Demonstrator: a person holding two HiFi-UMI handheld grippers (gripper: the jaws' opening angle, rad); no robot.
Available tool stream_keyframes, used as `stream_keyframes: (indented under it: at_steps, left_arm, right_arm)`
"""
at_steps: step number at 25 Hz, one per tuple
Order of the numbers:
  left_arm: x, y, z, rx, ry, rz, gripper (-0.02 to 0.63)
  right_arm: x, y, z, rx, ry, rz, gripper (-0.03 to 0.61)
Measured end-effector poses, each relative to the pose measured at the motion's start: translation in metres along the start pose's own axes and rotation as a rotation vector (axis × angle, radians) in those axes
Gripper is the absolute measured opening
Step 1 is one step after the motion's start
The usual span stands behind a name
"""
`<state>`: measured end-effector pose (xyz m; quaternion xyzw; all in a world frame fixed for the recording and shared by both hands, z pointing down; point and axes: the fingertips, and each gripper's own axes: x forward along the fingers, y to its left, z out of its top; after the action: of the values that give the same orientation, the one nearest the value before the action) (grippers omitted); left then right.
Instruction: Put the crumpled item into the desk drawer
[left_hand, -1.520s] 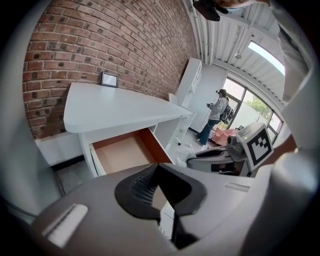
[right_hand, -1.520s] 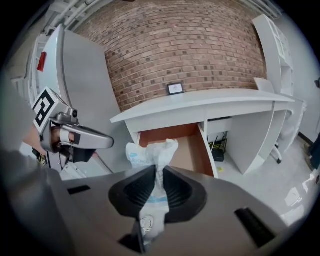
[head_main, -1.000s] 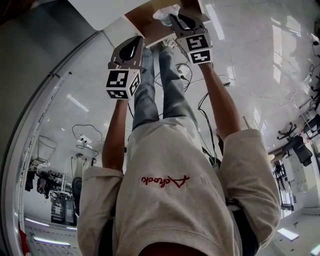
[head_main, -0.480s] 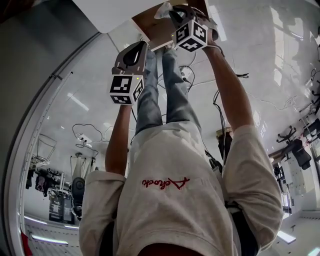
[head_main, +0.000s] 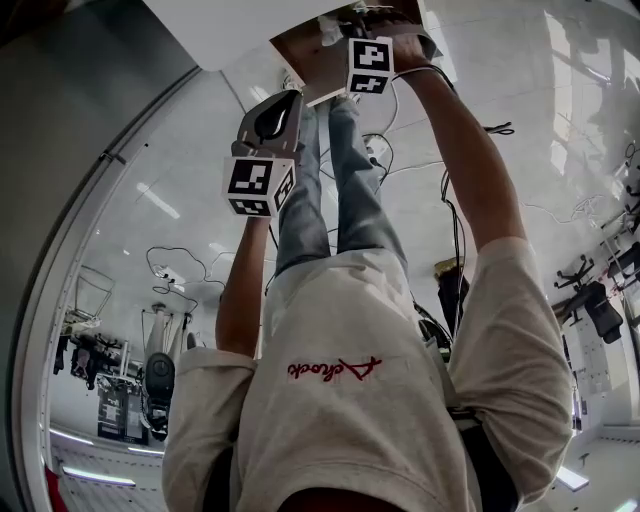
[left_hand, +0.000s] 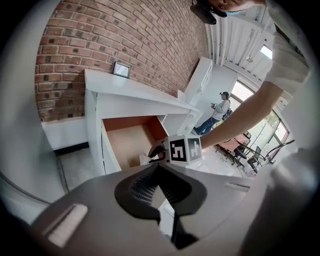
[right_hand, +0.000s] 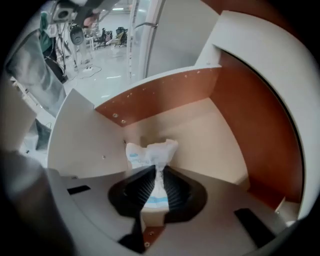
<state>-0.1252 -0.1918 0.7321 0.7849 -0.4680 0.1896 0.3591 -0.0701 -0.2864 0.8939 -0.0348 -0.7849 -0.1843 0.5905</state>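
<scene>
Crumpled item (right_hand: 150, 152), pinched in the right gripper (right_hand: 156, 176), pokes past its tips toward the drawer floor (right_hand: 215, 135) just ahead; the left gripper (left_hand: 156, 172), closed empty, hangs back.

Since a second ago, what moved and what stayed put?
The right gripper moved forward, deeper into the open drawer, carrying the crumpled item with it. It is still shut on the item, and nothing was let go. The left gripper stayed about where it was, in front of the drawer, holding nothing. The drawer stayed open.
</scene>
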Motion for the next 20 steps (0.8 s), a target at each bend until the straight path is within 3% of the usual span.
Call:
stream_keyframes:
  at_steps: [3, 9, 20]
  left_arm:
    - [0.001, -0.002, 0.000, 0.004, 0.006, 0.005, 0.009]
    - [0.006, 0.003, -0.009, -0.003, 0.011, 0.012, 0.009]
    - [0.005, 0.004, -0.014, -0.001, 0.013, 0.013, 0.009]
  right_arm:
    - [0.007, 0.006, -0.008, -0.064, 0.030, 0.028, 0.055]
    - [0.034, 0.021, -0.023, -0.074, 0.068, 0.087, 0.056]
    - [0.047, 0.020, -0.019, -0.084, 0.064, 0.088, 0.056]
